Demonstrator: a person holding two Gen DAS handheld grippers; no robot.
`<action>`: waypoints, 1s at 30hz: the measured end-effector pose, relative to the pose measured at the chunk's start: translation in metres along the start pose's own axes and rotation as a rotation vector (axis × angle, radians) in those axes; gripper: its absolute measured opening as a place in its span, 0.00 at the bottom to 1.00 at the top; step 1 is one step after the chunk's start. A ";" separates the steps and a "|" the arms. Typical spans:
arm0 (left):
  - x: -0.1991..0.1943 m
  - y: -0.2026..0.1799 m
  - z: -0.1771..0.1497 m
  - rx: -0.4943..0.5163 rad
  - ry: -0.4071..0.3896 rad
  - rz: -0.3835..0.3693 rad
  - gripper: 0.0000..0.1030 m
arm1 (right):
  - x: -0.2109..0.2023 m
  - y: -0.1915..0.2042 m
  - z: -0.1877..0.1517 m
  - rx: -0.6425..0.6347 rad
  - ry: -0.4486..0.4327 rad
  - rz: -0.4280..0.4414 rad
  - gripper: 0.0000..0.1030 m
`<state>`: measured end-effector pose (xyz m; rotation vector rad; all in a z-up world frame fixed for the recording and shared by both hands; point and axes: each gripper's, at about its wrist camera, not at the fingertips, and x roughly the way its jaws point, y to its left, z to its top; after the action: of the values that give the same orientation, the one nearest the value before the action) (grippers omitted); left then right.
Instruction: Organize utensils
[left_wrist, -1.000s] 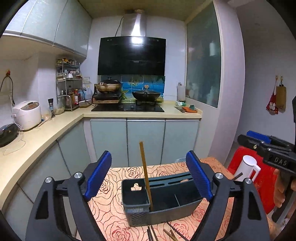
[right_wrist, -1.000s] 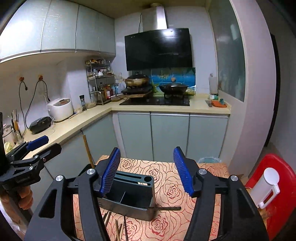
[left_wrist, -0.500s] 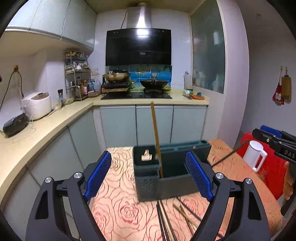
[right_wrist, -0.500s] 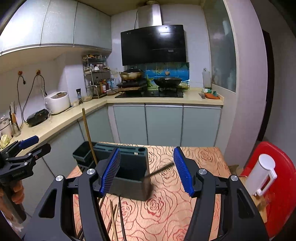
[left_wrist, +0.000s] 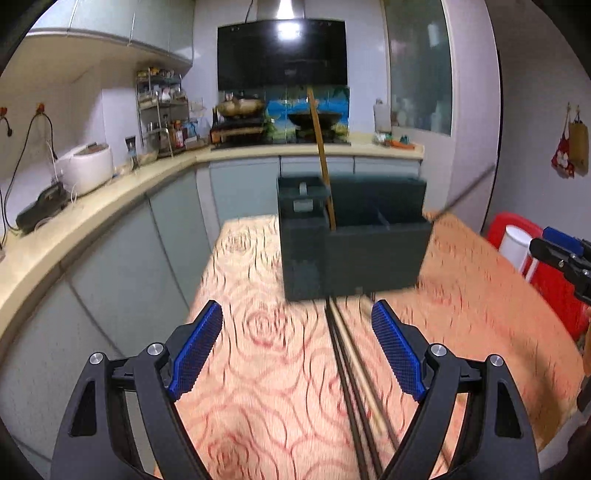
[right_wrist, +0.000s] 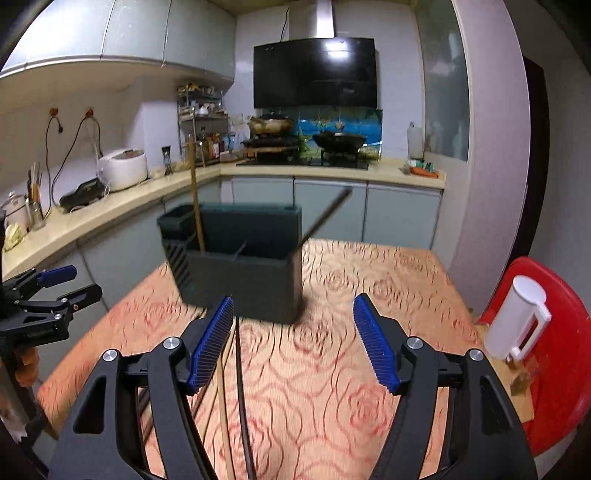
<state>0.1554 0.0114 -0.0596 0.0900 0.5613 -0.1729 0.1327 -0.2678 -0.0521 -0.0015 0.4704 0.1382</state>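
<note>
The left gripper (left_wrist: 297, 352) is spread wide and empty, its blue pads (left_wrist: 197, 349) tilted down over the table (left_wrist: 258, 369). Loose chopsticks (left_wrist: 351, 369) lie on the patterned cloth between the fingers, nearer the right pad, running from the near edge up to the foot of the utensil holder (left_wrist: 354, 240). The cloth to the left of them is bare out to the table's left edge, beyond which the cabinet fronts drop away.

The right gripper (right_wrist: 293, 339) is opening, with nothing between its pads (right_wrist: 375, 345); it too angles down at the table (right_wrist: 369, 295). The chopsticks (right_wrist: 238, 369) pass just beside its left pad. Bare cloth lies ahead and to the right, up to the edge where a white jug (right_wrist: 517, 317) stands on a red stool (right_wrist: 554, 387).

The holder (right_wrist: 240, 273) stands near the far left part of the table. A wooden chopstick (right_wrist: 195, 206) stands almost upright in its left end, and a dark chopstick (right_wrist: 325, 214) leans outward from its right corner.
</note>
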 end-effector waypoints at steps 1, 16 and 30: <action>0.000 -0.001 -0.007 0.002 0.008 0.001 0.78 | -0.002 0.001 -0.008 -0.001 0.008 0.006 0.63; -0.006 -0.006 -0.091 0.009 0.127 -0.011 0.78 | -0.013 0.012 -0.065 -0.006 0.059 0.002 0.63; -0.005 -0.033 -0.133 0.097 0.212 -0.048 0.77 | -0.005 0.005 -0.079 0.000 0.097 -0.021 0.63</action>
<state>0.0758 -0.0027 -0.1698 0.1909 0.7673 -0.2388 0.0922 -0.2662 -0.1206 -0.0129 0.5674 0.1174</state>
